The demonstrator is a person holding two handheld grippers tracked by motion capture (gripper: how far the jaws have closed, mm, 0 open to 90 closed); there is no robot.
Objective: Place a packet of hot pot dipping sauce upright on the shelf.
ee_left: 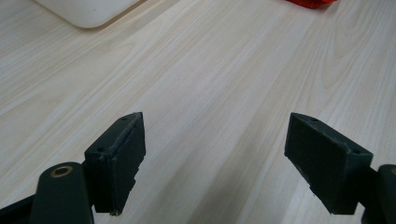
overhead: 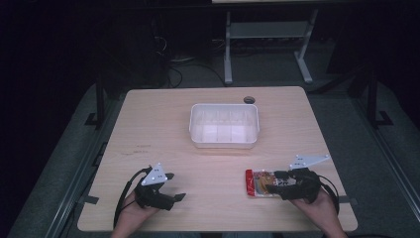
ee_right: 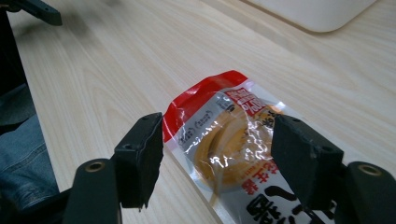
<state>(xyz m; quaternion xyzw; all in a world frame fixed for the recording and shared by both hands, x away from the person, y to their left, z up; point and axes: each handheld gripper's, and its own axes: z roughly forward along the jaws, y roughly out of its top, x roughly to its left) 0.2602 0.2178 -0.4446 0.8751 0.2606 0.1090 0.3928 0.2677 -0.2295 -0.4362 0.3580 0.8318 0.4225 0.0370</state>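
Right tool (ee_right: 217, 154), jaws apart, straddles the snack packet (ee_right: 224, 140) on the surface (overhead: 208, 168), likely closing next; left tool (ee_left: 215, 154) idles, jaws apart

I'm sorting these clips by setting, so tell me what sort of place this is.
Probably a lab or test room, not a home: a bare wooden table in a dark room, a metal equipment stand with cables on the floor behind it, and one snack packet beside a white bin.
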